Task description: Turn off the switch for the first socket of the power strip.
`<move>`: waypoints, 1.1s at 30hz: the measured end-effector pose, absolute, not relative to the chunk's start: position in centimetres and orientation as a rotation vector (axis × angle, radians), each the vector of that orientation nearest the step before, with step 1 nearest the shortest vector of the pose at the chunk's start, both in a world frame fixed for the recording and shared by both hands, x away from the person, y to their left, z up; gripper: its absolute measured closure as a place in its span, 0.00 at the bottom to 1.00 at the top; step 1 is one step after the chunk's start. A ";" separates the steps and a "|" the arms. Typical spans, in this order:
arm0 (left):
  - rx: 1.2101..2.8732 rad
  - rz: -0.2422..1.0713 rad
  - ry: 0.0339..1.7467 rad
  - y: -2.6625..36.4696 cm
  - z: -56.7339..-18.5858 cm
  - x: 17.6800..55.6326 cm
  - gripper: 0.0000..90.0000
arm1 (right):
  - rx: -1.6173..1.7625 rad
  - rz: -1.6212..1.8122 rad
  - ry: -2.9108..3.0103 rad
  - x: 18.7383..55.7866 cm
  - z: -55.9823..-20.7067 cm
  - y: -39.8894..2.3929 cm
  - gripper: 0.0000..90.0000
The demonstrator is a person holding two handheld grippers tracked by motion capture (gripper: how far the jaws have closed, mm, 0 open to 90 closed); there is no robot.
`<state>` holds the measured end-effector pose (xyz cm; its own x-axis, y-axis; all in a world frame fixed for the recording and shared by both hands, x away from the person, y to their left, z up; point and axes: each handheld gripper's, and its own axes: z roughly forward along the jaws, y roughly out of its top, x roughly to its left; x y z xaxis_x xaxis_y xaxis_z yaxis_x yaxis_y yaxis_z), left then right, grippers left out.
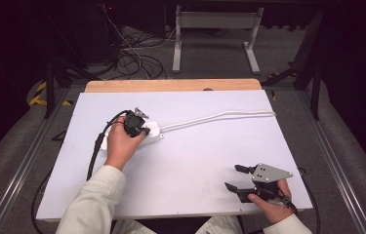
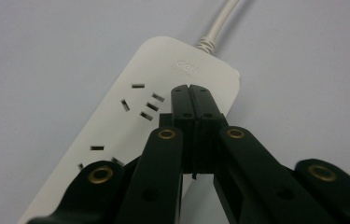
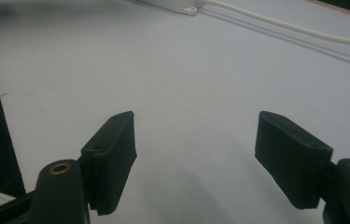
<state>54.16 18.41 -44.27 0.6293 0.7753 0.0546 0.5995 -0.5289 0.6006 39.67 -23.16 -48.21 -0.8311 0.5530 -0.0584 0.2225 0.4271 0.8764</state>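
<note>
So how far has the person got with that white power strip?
Nothing looks finished: the power strip lies flat on the table with its sockets bare and its cord trailing away. In hand: the left tongs, shut with nothing between them, are poised over the strip's cord end, perhaps to press it. The right tongs wait open, apart. Whatever follows is still to come.

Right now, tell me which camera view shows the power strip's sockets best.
The left gripper view: the power strip lies close below the shut left gripper, its socket slots sharp. The high view shows the strip small, partly under the hand. The right gripper view catches just its end and its cord.
</note>
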 end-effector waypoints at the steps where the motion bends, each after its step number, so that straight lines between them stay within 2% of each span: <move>1: 2.310 0.432 1.076 18.4 -44.3 54.1 1.00 | 0.665 1.366 2.348 39.7 -48.2 -23.2 0.33; 33: 2.324 0.483 1.071 17.8 -44.7 53.7 1.00 | 0.661 1.363 2.354 39.6 -48.3 -23.0 0.32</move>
<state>53.72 17.80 -44.68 0.6218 0.7771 0.0971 0.5871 -0.5445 0.5990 39.57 -22.98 -48.27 -0.8335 0.5494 -0.0591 0.2224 0.4314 0.8743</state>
